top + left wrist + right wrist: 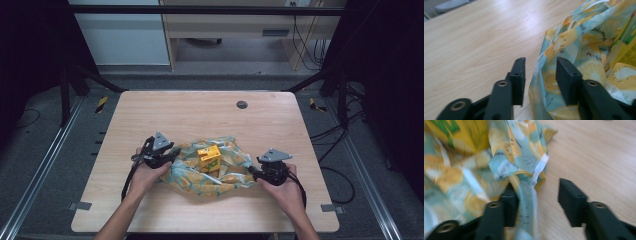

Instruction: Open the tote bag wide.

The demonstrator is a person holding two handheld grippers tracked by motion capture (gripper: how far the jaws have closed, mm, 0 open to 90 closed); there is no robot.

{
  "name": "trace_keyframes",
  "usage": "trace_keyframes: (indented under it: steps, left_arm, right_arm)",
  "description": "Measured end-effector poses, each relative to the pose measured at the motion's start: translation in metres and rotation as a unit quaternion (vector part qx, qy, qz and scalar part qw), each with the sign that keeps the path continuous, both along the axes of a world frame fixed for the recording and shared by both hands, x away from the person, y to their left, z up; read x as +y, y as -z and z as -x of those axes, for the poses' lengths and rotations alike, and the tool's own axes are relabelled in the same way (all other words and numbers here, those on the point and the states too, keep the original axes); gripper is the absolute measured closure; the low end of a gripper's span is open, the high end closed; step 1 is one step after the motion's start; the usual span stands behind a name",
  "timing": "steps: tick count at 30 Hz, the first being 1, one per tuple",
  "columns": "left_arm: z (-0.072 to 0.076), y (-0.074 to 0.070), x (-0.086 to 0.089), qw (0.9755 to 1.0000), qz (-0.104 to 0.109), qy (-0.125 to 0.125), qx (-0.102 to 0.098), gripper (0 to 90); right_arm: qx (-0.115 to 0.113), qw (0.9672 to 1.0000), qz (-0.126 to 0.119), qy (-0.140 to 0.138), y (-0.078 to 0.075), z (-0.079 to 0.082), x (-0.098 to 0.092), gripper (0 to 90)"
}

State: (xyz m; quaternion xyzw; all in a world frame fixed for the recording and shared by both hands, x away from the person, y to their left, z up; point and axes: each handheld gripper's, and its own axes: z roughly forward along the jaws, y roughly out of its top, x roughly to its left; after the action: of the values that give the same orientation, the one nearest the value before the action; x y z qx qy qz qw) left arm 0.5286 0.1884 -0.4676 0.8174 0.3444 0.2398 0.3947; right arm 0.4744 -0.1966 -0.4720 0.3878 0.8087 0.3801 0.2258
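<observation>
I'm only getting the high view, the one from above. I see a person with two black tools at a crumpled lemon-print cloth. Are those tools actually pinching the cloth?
Observer: Not yet. In the left gripper view the left gripper is open, with the cloth's hemmed edge standing in the gap between its jaws.
Operator: And the other one?
Observer: The right gripper is open too. A fold of cloth lies against one jaw and into the gap, while the other jaw stands apart over the bare table.
Operator: What is that yellow thing in the middle?
Observer: A yellow carton standing on the cloth. The right gripper view shows green print on it, too blurred to read.
</observation>
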Motion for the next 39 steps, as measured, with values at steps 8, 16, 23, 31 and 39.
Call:
trace_keyframes:
  steps: [8,16,23,31,39]
  left_arm:
    - [0.004,-0.018,-0.006,0.9997,0.018,0.013,-0.011,33.8]
    - [0.008,-0.035,-0.014,0.9988,0.037,0.021,-0.026,17.7]
    - [0.013,-0.053,-0.01,0.9977,0.056,0.02,-0.034,13.1]
    - [0.023,-0.066,0.021,0.9971,0.052,-0.015,-0.053,10.9]
    - [0.046,-0.027,0.08,0.9964,0.034,-0.076,-0.017,8.9]
  right_arm:
    - [-0.023,0.9995,-0.018,0.008,-0.016,-0.003,0.005,12.6]
    - [-0.047,0.9982,-0.035,-0.006,-0.035,-0.004,0.007,5.6]
    - [-0.083,0.9958,-0.037,-0.012,-0.056,0.001,0.004,4.6]
    - [-0.082,0.995,-0.034,0.045,-0.05,0.005,-0.023,4.5]
    - [-0.028,0.9922,-0.015,0.121,-0.014,0.003,-0.054,8.8]
